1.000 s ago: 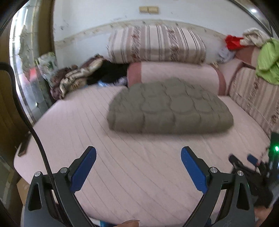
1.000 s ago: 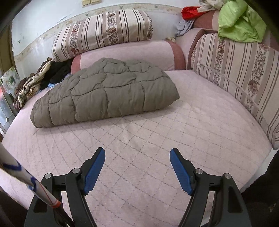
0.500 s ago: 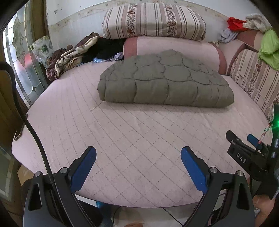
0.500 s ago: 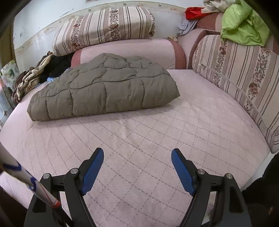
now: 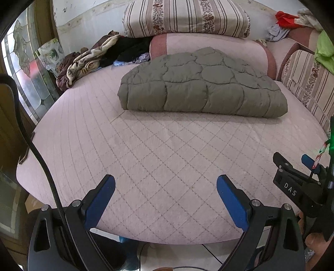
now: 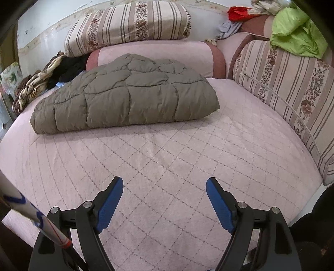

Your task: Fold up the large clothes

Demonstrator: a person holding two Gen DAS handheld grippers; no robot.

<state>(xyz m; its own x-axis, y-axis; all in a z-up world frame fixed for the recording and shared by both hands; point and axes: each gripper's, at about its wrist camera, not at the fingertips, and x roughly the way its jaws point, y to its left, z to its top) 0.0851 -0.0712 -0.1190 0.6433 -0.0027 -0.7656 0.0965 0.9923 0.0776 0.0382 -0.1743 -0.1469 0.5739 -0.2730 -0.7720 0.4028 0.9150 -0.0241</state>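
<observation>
A grey-brown quilted puffy garment (image 5: 200, 85) lies folded into a thick bundle on the far half of the round pink bed (image 5: 158, 154); it also shows in the right wrist view (image 6: 125, 98). My left gripper (image 5: 166, 187) is open and empty over the bed's near edge, well short of the bundle. My right gripper (image 6: 164, 189) is open and empty above the near part of the bed (image 6: 187, 150). The right gripper also shows at the right edge of the left wrist view (image 5: 300, 177).
Striped cushions (image 5: 185, 18) and a pink bolster (image 5: 210, 45) line the back. A heap of loose clothes (image 5: 89, 58) lies at the back left. A striped side cushion (image 6: 288, 87) with a green cloth (image 6: 296, 35) is on the right. The floor (image 5: 183, 254) shows below the bed's edge.
Both grippers have pulled back from the bundle and tilted down; the left view now shows the bed's near edge and the floor. Both stay open.
</observation>
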